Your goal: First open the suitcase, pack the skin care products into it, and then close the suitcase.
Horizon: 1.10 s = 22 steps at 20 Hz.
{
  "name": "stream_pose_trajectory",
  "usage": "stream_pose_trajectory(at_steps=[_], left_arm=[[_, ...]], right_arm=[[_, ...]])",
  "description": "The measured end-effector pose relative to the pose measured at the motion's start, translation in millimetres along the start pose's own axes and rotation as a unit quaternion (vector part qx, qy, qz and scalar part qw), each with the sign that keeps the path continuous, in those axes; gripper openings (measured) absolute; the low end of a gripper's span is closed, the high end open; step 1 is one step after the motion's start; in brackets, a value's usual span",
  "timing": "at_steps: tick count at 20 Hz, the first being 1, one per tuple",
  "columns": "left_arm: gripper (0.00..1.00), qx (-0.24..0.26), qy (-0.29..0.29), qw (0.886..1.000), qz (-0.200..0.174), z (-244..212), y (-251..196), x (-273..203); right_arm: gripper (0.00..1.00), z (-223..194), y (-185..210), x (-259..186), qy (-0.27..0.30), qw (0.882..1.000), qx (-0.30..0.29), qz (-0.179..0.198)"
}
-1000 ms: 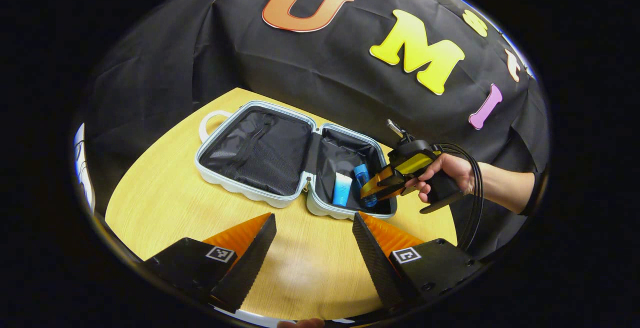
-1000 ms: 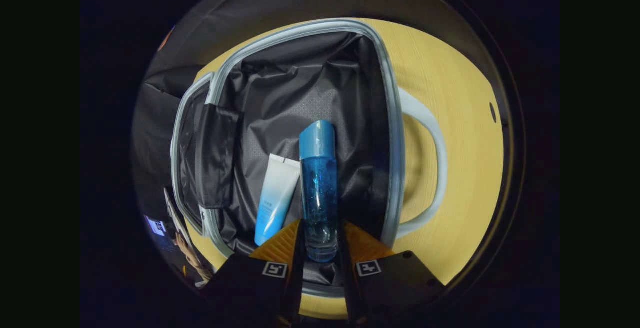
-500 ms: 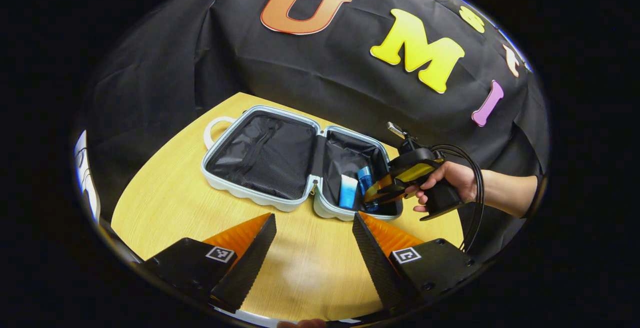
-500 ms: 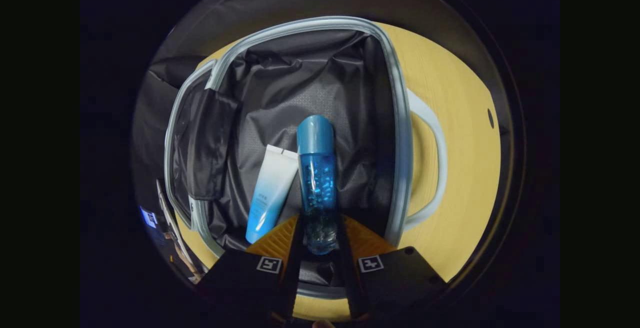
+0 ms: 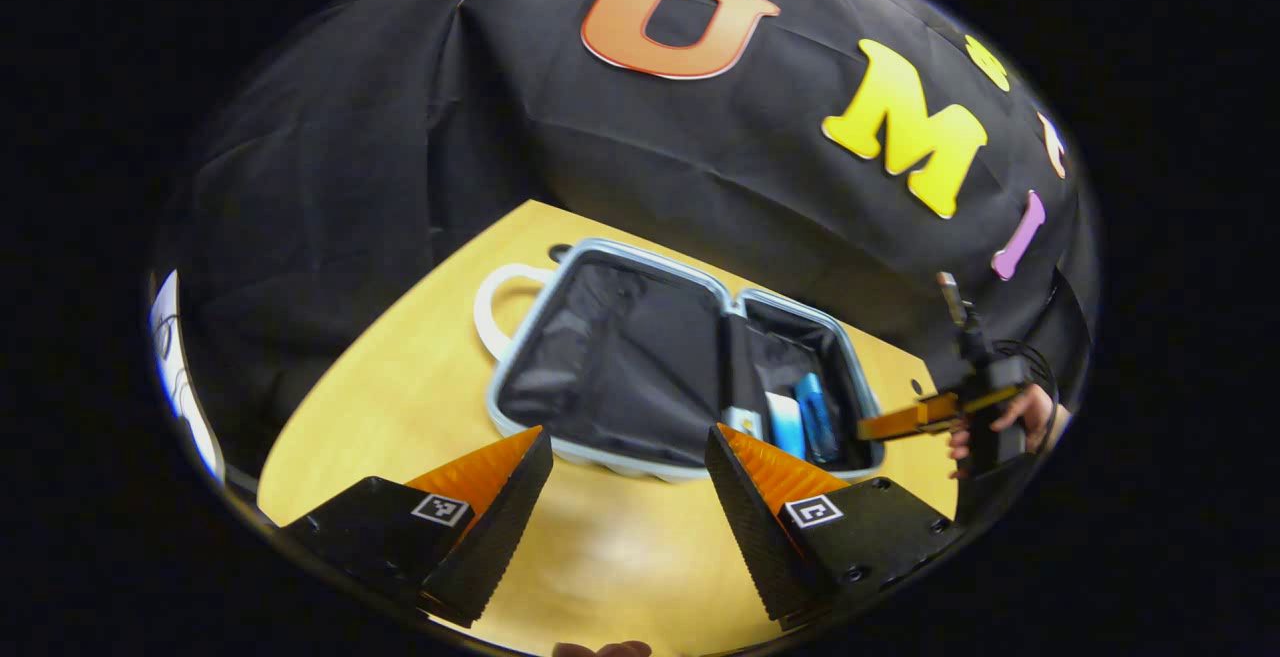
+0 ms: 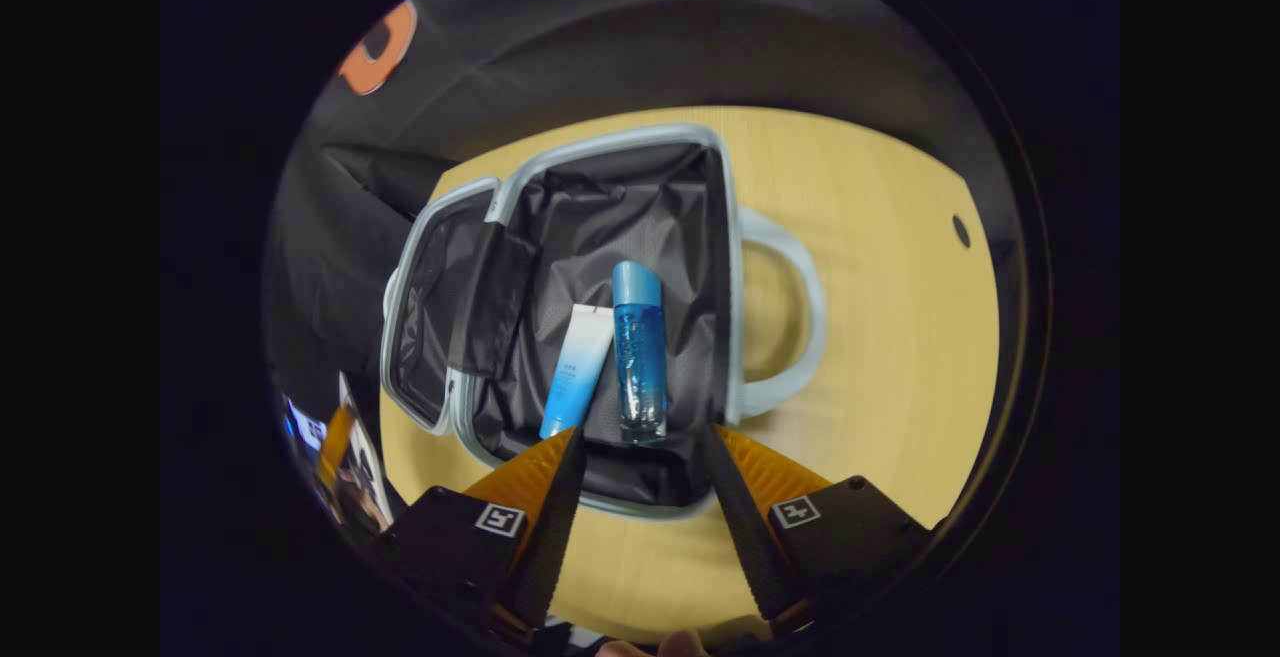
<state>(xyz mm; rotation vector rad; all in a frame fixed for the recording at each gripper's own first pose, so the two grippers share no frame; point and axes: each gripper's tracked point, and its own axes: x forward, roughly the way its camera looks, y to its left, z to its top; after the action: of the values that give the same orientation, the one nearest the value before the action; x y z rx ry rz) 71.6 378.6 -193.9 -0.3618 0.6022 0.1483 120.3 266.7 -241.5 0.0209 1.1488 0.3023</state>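
Both my grippers, left [image 5: 628,447] and right [image 6: 640,447], gape wide and carry nothing. Ahead of the right jaws lie the bottle [image 6: 638,352] and tube [image 6: 577,370] in the suitcase [image 6: 735,337]. Its lid [image 5: 610,267] looks stiff and light, so I'd grip the rim.

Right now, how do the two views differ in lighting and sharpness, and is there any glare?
Left gripper view: brighter, fisheye bends the table edge, a pale glare patch on the wood between the left tool fingers, suitcase slightly soft. Right gripper view: dimmer, dark toward the edges, blue bottle and tube fairly sharp.
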Motion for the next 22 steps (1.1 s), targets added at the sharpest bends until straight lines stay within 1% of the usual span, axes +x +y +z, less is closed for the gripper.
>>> stream_pose_trajectory(at_steps=[1,2,3,6,9,10,11,12,13,14,15,16,17,18,20,22], left_arm=[[0.99,-0.001,0.007,1.0,0.001,9,16,13],[0.98,0.001,0.015,1.0,0.005,13,31,25],[0.99,0.01,0.023,1.0,0.007,18,46,38],[0.98,0.057,0.042,0.997,0.02,33,76,81],[0.98,0.067,0.046,0.996,0.034,56,102,113],[0.98,0.067,0.045,0.996,0.042,62,111,123],[0.96,0.062,0.05,0.996,0.045,63,117,134],[0.94,0.059,0.054,0.996,0.048,63,119,141],[0.86,0.058,0.063,0.995,0.052,60,124,149],[0.83,0.057,0.068,0.995,0.054,57,125,155],[0.81,0.056,0.074,0.994,0.059,53,125,159],[0.79,0.054,0.075,0.994,0.063,51,127,165],[0.79,0.049,0.077,0.994,0.066,48,126,169],[0.61,0.044,0.076,0.993,0.076,47,129,171],[0.25,0.025,0.074,0.994,0.076,49,127,171],[0.21,0.019,0.073,0.994,0.08,51,124,169]], right_arm=[[0.74,2,-8,-14,-0.029,0.999,-0.029,-0.008],[0.67,4,-13,-28,-0.056,0.997,-0.054,-0.012],[0.74,3,-18,-44,-0.083,0.994,-0.074,-0.014],[0.76,-12,-28,-84,-0.129,0.986,-0.106,-0.019],[0.76,-39,-40,-115,-0.154,0.982,-0.11,-0.028],[0.77,-47,-46,-121,-0.16,0.979,-0.117,-0.042],[0.77,-51,-55,-126,-0.168,0.974,-0.137,-0.063],[0.77,-53,-61,-130,-0.177,0.968,-0.161,-0.08],[0.77,-55,-60,-132,-0.182,0.962,-0.182,-0.089],[0.77,-56,-57,-134,-0.185,0.959,-0.196,-0.09],[0.74,-57,-54,-135,-0.187,0.958,-0.199,-0.086],[0.77,-59,-51,-136,-0.187,0.959,-0.194,-0.083],[0.77,-61,-52,-133,-0.186,0.962,-0.185,-0.081],[0.77,-63,-53,-131,-0.182,0.964,-0.177,-0.08],[0.77,-69,-60,-128,-0.174,0.967,-0.167,-0.081],[0.77,-70,-67,-129,-0.175,0.967,-0.164,-0.083]])
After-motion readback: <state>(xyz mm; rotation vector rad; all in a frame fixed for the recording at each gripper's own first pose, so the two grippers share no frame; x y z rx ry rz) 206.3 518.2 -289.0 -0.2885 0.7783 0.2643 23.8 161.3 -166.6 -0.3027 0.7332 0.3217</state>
